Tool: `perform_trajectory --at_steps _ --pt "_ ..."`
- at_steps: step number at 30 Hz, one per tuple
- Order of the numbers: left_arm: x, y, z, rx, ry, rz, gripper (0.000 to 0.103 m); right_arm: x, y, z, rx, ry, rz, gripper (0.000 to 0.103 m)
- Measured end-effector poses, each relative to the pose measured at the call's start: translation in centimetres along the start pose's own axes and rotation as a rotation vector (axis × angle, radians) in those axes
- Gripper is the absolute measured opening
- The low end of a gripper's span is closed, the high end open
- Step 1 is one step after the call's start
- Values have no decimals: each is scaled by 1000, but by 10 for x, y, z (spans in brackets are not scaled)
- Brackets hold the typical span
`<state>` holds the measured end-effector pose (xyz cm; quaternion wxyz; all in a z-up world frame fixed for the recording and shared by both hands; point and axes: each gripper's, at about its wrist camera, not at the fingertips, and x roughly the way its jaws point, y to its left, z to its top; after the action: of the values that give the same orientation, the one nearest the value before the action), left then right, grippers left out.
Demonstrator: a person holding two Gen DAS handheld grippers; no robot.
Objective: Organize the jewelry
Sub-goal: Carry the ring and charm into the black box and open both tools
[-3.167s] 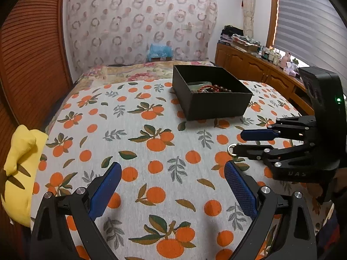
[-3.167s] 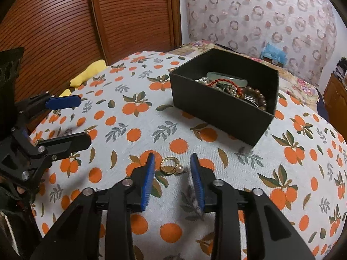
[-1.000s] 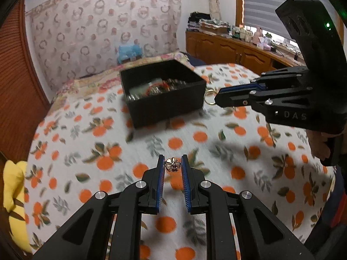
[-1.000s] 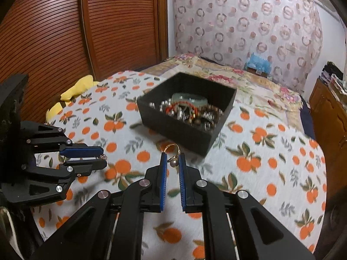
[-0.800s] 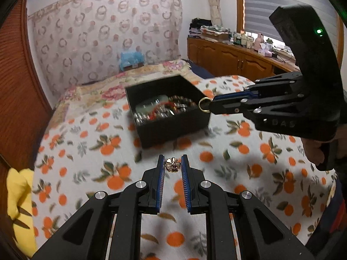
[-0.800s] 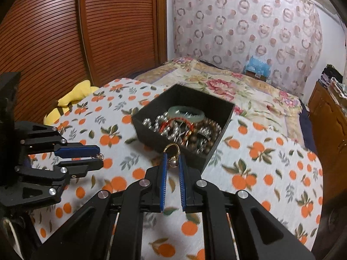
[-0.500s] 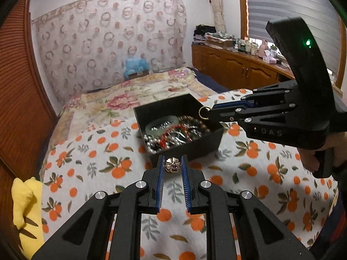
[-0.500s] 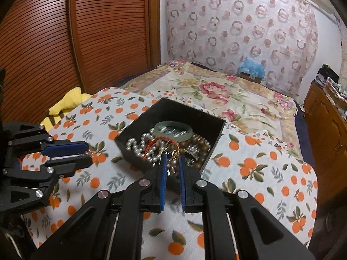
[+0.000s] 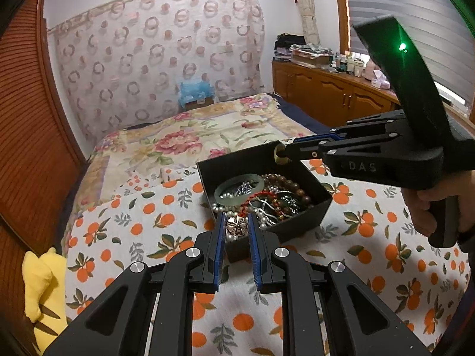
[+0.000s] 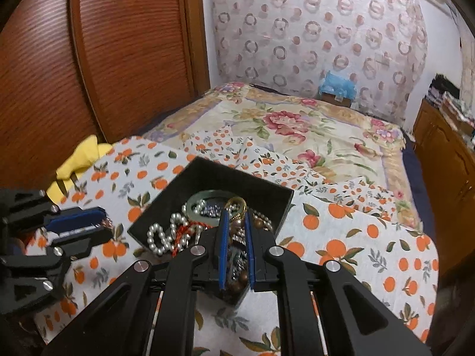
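A black open box (image 9: 322,195) full of beads, pearls and a green bangle (image 9: 239,188) sits on the orange-print cloth. My left gripper (image 9: 236,225) is shut on a gold flower brooch (image 9: 236,225), held over the box's near edge. My right gripper (image 10: 236,216) is shut on a gold ring with a pearl (image 10: 236,204), held above the box (image 10: 283,198). In the left wrist view the right gripper (image 9: 282,153) with its ring (image 9: 279,154) hovers over the box's far side. The left gripper (image 10: 104,227) shows at the left of the right wrist view.
The orange-print cloth (image 9: 148,216) covers the bed's near part, a floral quilt (image 9: 190,136) lies behind. A yellow plush (image 9: 44,281) sits at the left edge. Wooden slatted doors (image 10: 118,53) stand left, a wooden cabinet (image 9: 335,89) right.
Both grippers have risen and moved forward over the box, each keeping hold of its piece. 3.2 s ago both were open, with the ring lying on the cloth.
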<state>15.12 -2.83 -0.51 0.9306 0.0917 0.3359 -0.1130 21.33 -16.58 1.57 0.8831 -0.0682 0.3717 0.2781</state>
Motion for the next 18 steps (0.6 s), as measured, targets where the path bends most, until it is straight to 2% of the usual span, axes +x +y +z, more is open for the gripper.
perform_trajectory --at_steps 6,18 --pt "15 -1 9 -5 8 9 14 -3 -10 -3 35 -14 22 12" --pt "58 12 28 -81 30 36 14 -17 -20 -33 47 -12 -9 12"
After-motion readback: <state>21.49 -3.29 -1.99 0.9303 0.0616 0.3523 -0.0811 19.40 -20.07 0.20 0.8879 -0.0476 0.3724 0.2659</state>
